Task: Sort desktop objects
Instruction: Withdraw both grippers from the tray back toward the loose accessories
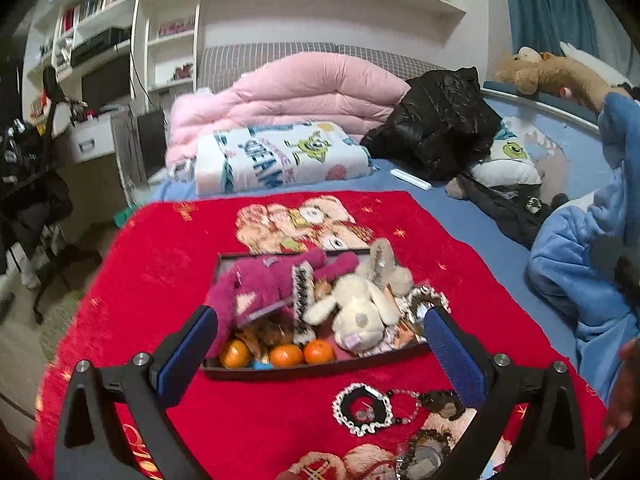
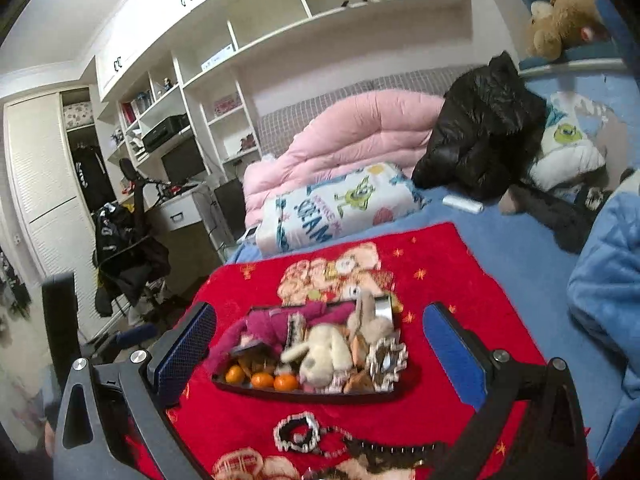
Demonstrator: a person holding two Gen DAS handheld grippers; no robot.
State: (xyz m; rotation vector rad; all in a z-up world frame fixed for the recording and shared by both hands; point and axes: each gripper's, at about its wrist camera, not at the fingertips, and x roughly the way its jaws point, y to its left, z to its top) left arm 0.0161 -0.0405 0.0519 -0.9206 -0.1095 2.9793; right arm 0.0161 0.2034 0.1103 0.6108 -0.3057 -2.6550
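Red fleece blanket [image 1: 160, 272] spreads under both my tools. My left gripper [image 1: 320, 344] hovers level above it, jaws wide and empty, blue ribbed pads framing a dark shallow tray [image 1: 304, 372]. My right gripper [image 2: 320, 344] hangs the same way — wide apart, holding nothing. Inside the tray lie a shaggy magenta plush [image 1: 260, 288], a cream rabbit plush [image 1: 360, 312], three smooth oranges [image 1: 286, 354] and crinkled wrappers I cannot make out. Nearer me, on the blanket, sit a frilly black-and-white scrunchie [image 1: 362, 408] and a bead bracelet [image 1: 404, 404] — further trinkets are cut off by the frame.
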